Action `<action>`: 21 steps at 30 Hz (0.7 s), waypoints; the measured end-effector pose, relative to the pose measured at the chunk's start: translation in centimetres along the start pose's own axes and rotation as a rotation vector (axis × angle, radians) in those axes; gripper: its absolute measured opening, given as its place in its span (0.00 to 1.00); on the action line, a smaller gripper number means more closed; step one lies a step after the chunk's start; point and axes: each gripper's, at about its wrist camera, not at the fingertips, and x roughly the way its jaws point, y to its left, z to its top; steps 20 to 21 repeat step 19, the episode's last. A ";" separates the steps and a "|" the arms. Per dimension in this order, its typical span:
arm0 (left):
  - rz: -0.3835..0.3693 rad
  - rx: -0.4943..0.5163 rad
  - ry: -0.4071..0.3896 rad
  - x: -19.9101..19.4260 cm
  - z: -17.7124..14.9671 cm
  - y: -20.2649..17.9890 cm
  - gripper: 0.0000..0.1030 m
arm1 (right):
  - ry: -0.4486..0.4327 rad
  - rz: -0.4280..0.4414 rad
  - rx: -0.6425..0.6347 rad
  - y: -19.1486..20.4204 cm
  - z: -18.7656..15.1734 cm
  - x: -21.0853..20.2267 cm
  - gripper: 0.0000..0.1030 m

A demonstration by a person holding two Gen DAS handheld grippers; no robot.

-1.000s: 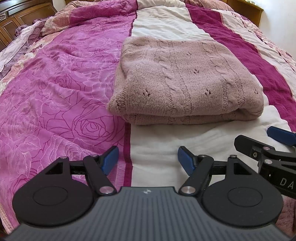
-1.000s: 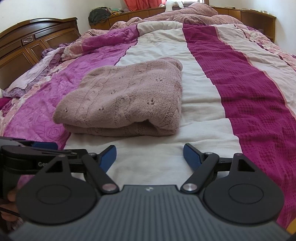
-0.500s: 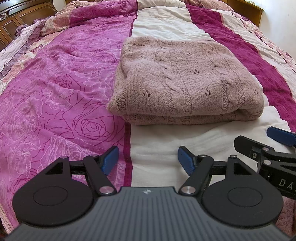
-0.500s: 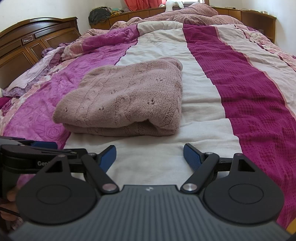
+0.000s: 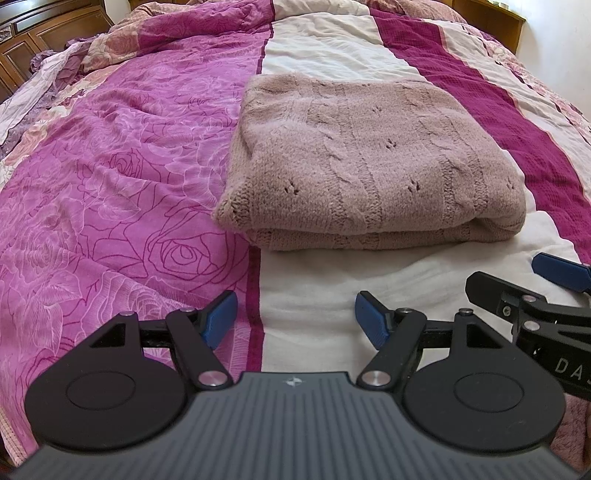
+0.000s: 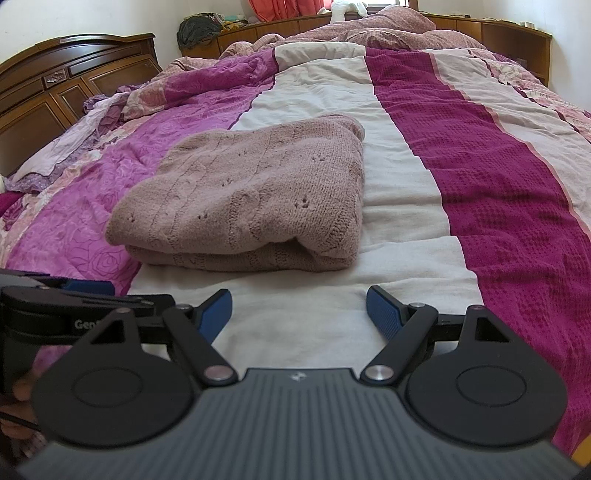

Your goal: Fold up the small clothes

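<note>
Left wrist view. I see the left gripper [image 5: 295, 317] released: its two blue pads [image 5: 221, 317] stand wide apart with only bedding between them, and nothing is grasped. It hangs over the bedspread [image 5: 110, 184] on the near side of the folded sweater [image 5: 369, 166], clear of it. The sweater is a dusty-pink knit with a cable pattern, folded into a flat, roughly rectangular bundle of stacked layers (the folded edge faces the camera). It lies mostly on the cream stripe [image 5: 369, 295] of the bedspread, its left edge overlapping the pink rose-printed panel. To the sweater's right runs a dark magenta stripe [image 5: 517, 122]. The right gripper [image 5: 561, 273] enters at the right edge, near the sweater's front right corner but apart from it; only one of its blue pads shows here.

Right wrist view. I see the right gripper [image 6: 299, 314] likewise released, pads well apart over the cream stripe [image 6: 399, 192], holding nothing. It sits on the near side of the sweater [image 6: 251, 192], not touching it. The left gripper [image 6: 88, 286] shows at the left edge, beside the sweater's front left corner, and part of a hand [image 6: 22, 387] is visible beneath it. Beyond the sweater the bed [image 6: 498, 221] carries rumpled bedding, with a dark wooden headboard [image 6: 74, 74] to the sweater's far left and a wooden shelf [image 6: 509, 33] across the far end.
</note>
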 end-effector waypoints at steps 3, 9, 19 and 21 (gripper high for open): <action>0.000 0.000 0.000 0.0 0.0 0.0 0.75 | 0.000 -0.001 -0.001 0.0 0.0 0.0 0.79; 0.000 0.001 -0.001 0.0 0.0 -0.1 0.75 | 0.000 -0.001 -0.001 0.0 0.0 0.0 0.79; -0.007 0.002 0.005 -0.1 0.4 -0.3 0.75 | 0.000 -0.001 -0.001 0.0 0.0 0.0 0.79; -0.007 0.002 0.005 -0.1 0.4 -0.3 0.75 | 0.000 -0.001 -0.001 0.0 0.0 0.0 0.79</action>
